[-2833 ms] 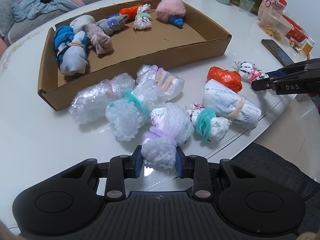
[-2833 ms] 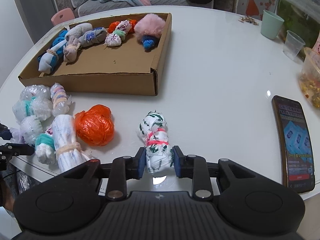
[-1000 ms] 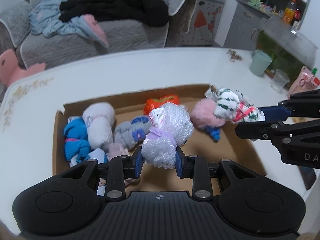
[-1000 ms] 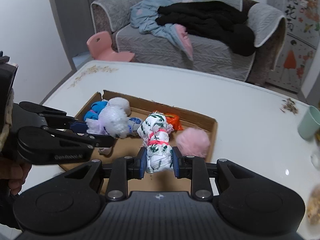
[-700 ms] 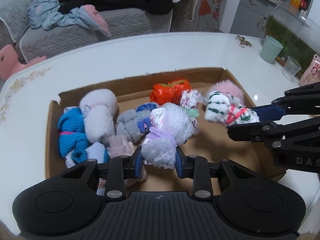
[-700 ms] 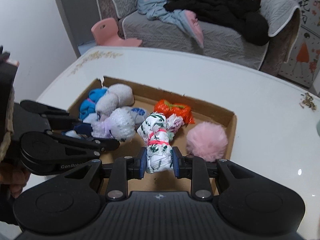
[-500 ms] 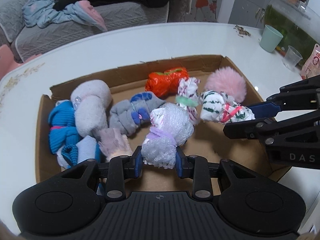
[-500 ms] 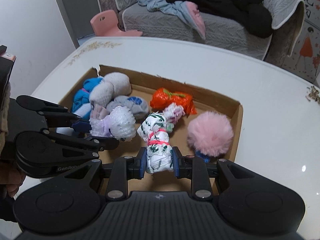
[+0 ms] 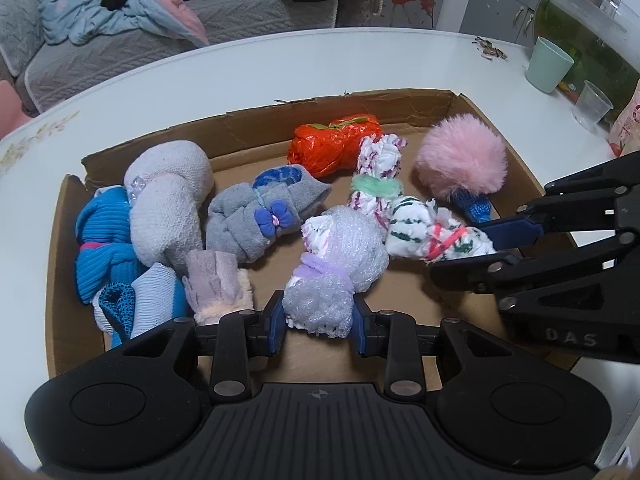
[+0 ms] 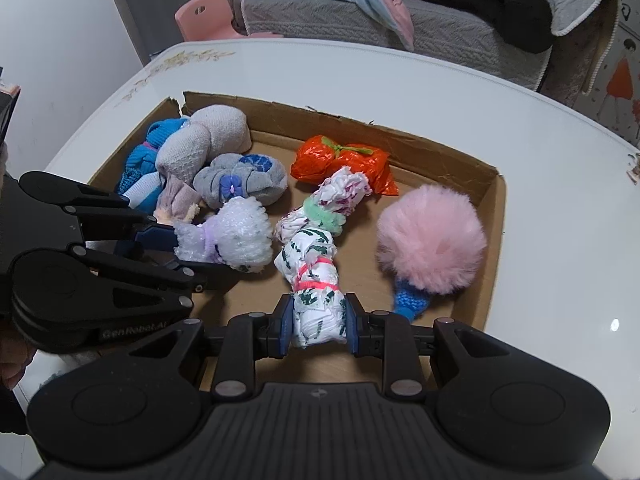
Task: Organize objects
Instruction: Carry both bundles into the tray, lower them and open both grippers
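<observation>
Left wrist view: bubble-wrap bundle [image 9: 334,268] is clamped by left gripper [image 9: 318,322] over cardboard box [image 9: 260,128].
Right wrist view: green-patterned white bundle [image 10: 314,284] is pinched by right gripper [image 10: 314,330].

White glossy table [image 9: 280,64], rounded edge, faint floral print at its left rim. Behind it a grey quilted sofa [image 10: 440,20] piled with black and light-blue clothes [image 9: 120,12], small pink chair [image 10: 208,16] beside it, plain white wall [image 10: 52,40] to the left. Grey cabinet [image 9: 504,4] back right; mint cup [image 9: 549,65] and clear plastic cup [image 9: 591,106] at the table's far right edge.
</observation>
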The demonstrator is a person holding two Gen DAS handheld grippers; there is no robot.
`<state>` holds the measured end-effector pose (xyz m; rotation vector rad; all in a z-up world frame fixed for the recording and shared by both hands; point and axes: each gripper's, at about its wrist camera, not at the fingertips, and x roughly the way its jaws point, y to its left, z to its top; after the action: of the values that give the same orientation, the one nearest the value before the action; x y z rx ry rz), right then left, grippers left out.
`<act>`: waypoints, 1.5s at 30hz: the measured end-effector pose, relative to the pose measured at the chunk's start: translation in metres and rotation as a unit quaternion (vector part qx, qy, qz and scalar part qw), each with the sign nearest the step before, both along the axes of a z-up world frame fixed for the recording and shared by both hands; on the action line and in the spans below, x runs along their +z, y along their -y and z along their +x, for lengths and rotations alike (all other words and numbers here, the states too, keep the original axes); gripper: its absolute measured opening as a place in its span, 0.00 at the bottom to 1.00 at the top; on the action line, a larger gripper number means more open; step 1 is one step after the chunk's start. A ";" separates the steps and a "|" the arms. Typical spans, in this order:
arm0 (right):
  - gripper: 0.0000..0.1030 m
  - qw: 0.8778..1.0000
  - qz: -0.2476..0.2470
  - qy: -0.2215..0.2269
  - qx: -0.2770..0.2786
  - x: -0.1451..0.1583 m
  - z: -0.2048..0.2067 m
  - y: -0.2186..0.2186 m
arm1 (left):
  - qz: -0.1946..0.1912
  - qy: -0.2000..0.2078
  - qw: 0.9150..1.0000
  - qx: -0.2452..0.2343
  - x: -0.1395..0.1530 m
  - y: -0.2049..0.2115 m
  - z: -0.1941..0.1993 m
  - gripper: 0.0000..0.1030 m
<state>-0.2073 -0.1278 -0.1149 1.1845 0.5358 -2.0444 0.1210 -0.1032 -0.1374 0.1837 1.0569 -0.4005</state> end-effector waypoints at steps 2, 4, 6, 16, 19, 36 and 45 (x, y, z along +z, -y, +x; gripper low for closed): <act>0.23 1.000 0.005 0.002 0.000 -0.003 -0.001 0.003 | -0.003 -0.001 1.000 0.006 0.000 -0.001 0.002 0.39; 0.23 1.000 0.006 0.003 -0.002 -0.004 -0.002 0.004 | 0.002 0.002 1.000 0.007 0.000 0.000 0.002 0.39; 0.23 1.000 0.008 0.002 -0.002 -0.004 -0.002 0.005 | 0.005 0.004 1.000 0.005 0.000 0.000 0.002 0.39; 0.26 1.000 0.022 0.005 -0.006 -0.005 -0.003 0.007 | 0.000 -0.001 1.000 0.012 -0.001 -0.004 0.002 0.52; 0.26 1.000 0.023 0.001 -0.011 -0.003 -0.003 0.007 | 0.000 -0.004 1.000 0.013 0.000 -0.006 0.001 0.58; 0.36 0.999 0.018 -0.004 -0.029 0.008 0.006 0.002 | 0.002 0.008 1.000 -0.001 0.014 -0.009 -0.016 0.67; 0.38 1.000 0.009 -0.006 -0.029 0.016 0.014 0.000 | -0.004 0.017 1.000 0.001 0.027 -0.020 -0.028 0.73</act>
<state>-0.1929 -0.1282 -0.0993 1.2124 0.5314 -2.1012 0.0926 -0.0834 -0.1100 0.1825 1.0225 -0.3992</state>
